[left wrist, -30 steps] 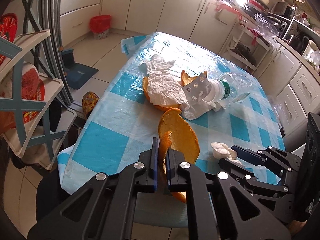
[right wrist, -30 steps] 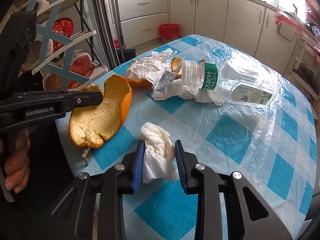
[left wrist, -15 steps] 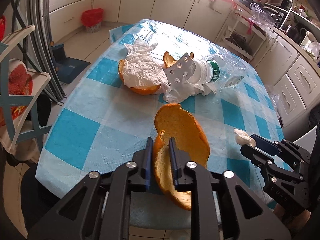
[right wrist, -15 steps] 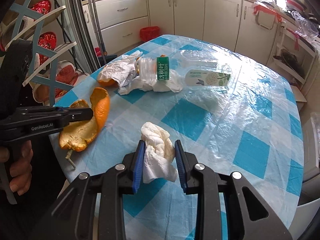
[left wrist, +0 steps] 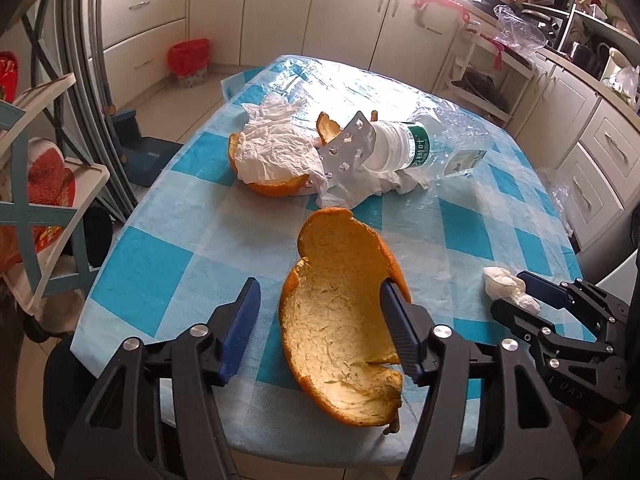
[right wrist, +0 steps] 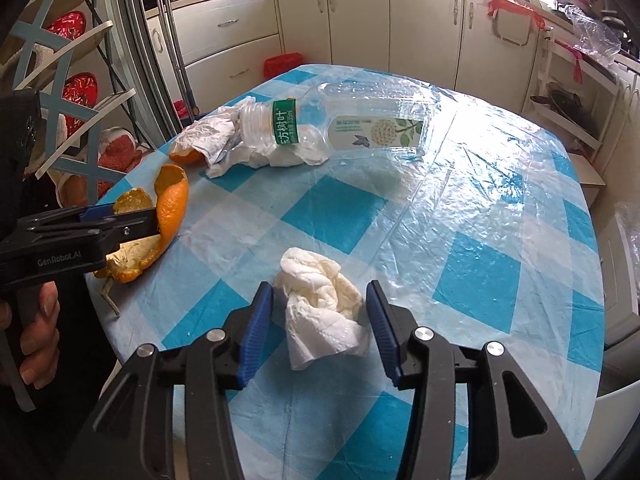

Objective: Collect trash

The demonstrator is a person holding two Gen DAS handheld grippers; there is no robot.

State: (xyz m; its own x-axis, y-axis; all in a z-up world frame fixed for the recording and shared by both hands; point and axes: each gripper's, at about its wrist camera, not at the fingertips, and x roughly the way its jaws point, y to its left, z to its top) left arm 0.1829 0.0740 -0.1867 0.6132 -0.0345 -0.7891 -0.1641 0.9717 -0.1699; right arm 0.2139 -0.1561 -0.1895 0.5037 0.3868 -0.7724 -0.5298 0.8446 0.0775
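**Inspector:** Kitchen setting, checked blue tablecloth (left wrist: 132, 292) over table, near edge. Left wrist view first.

**Assistant:** Left gripper (left wrist: 316, 320) opening. Orange peel (left wrist: 340, 320) between the jaws, right pad touching its rim, left pad clear of it. Long axis of peel running away from tool, toward far pile. Not clamped.

**Inspector:** Far pile?

**Assistant:** Plastic bottle (left wrist: 404, 148), blister pack (left wrist: 348, 148) and crumpled paper (left wrist: 276, 148) over second peel, well beyond reach. Right gripper (left wrist: 516, 292) seen at right edge, nearer the tissue.

**Inspector:** Right wrist view.

**Assistant:** Right gripper opening. Tissue wad (right wrist: 320, 304) between the jaws, resting on cloth, right pad just touching, left pad apart. Wad lying dead ahead, centred. Peel off to left under other tool.

**Inspector:** Judgement?

**Assistant:** Both items apparently released on table near edge; red bin (left wrist: 188, 60) on floor far off.
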